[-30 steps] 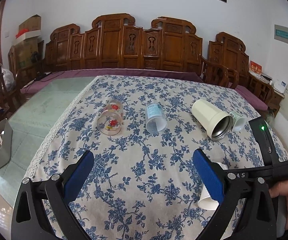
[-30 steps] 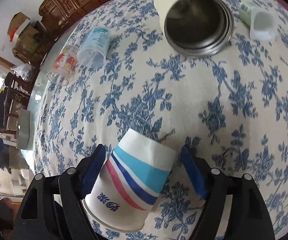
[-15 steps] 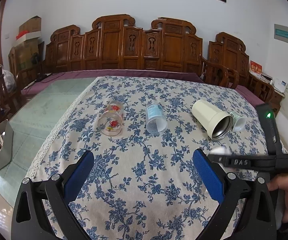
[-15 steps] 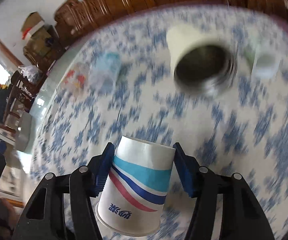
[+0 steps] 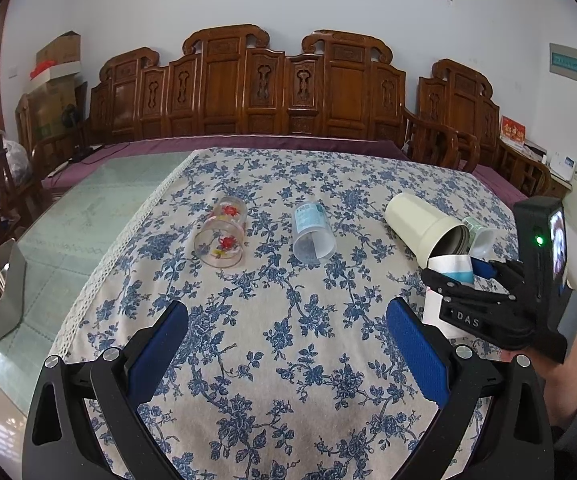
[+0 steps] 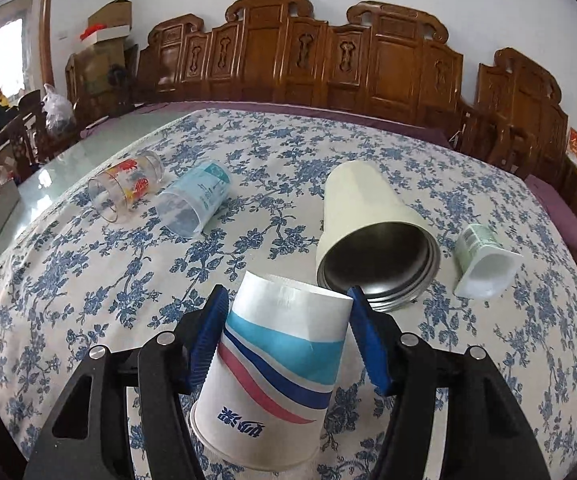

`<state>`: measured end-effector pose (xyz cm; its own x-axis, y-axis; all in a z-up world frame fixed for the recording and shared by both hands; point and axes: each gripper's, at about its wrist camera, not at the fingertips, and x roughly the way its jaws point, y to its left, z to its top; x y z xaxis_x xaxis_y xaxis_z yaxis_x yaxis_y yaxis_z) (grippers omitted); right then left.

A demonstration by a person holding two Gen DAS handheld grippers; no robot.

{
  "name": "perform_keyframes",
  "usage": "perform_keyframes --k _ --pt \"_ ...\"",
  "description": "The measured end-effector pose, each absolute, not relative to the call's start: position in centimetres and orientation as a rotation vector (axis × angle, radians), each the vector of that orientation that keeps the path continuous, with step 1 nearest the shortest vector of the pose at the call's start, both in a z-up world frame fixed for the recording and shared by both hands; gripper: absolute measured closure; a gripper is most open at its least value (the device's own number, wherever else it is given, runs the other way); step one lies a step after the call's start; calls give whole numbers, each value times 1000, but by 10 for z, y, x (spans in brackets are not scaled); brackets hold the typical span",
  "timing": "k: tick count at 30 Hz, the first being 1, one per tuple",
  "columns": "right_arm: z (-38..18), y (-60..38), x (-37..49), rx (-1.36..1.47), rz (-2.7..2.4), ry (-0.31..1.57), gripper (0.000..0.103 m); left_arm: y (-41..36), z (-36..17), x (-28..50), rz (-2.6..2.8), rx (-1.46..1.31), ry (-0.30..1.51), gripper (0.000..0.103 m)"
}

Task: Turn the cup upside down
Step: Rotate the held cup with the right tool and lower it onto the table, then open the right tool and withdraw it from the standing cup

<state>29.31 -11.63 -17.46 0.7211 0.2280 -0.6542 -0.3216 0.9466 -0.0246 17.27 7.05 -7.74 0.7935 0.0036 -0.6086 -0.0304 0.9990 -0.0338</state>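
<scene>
Carved wooden benches line the far wall, and the table (image 5: 288, 360) in front of us wears a blue-flowered cloth with a bunch of cups lying on their sides. We've got the paper cup (image 6: 284, 364) pinched in the right tongs (image 6: 284, 322) — pads pressed on either side of its upper half, base pointing up and away, rim down toward us. In the right wrist view it sits dead center at 6 o'clock; from the left wrist view the same cup pokes out of the tongs over at 3 o'clock, just in front of the cream steel tumbler (image 5: 424, 224).

Left tongs (image 5: 288, 344) are spread wide with nothing between them, just hovering over the cloth.

Our read: the flip itself looks mostly done, since the cup is already close to mouth-down, only tilted a bit. We can't tell if the rim is touching the cloth yet. What's left is squaring it up so the rim lands flat, setting it down, then easing the pads off without dragging it over — paper cups are light and will tip if one pad sticks.

Rest of the lineup: flowered glass (image 6: 124, 190) at 10 o'clock, clear plastic cup (image 6: 192, 208) beside it, little yogurt pot (image 6: 484, 260) at 3 o'clock.
</scene>
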Motion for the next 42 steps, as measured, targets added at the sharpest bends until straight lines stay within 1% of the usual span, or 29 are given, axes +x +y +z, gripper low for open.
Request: perform_keyframes --k 6,10,13,14,15,22,23,24,29,32,35,37,42 --pt "-181 -115 269 -167 309 706 40 71 -78 172 18 -42 653 8" --pt "-183 -119 257 -136 318 720 40 68 -79 172 14 -35 653 8" --pt "-183 -122 250 -117 335 726 42 67 -79 172 13 -32 653 8" --pt "-183 -124 248 -114 335 727 45 67 -79 172 13 -31 653 8" --pt "-185 -125 246 -111 340 732 46 67 -79 171 13 -30 653 8" --pt "-182 -131 235 -85 340 732 46 66 -80 172 11 -28 653 8" --pt "-180 -132 234 -86 340 731 42 65 -81 172 10 -27 654 8" --pt "-179 -134 232 -81 343 730 36 65 -81 172 9 -25 654 8" --pt "-162 -146 222 -38 344 712 34 62 -80 170 10 -22 647 8" --pt "-150 -155 211 -9 344 693 28 54 -76 165 7 -8 640 8" --pt "-138 -163 198 6 344 676 27 44 -70 159 -1 10 634 8" --pt "-133 -167 191 10 346 667 25 37 -66 154 -8 21 634 8" --pt "-121 -183 169 36 321 661 12 21 -60 137 -11 54 632 8"
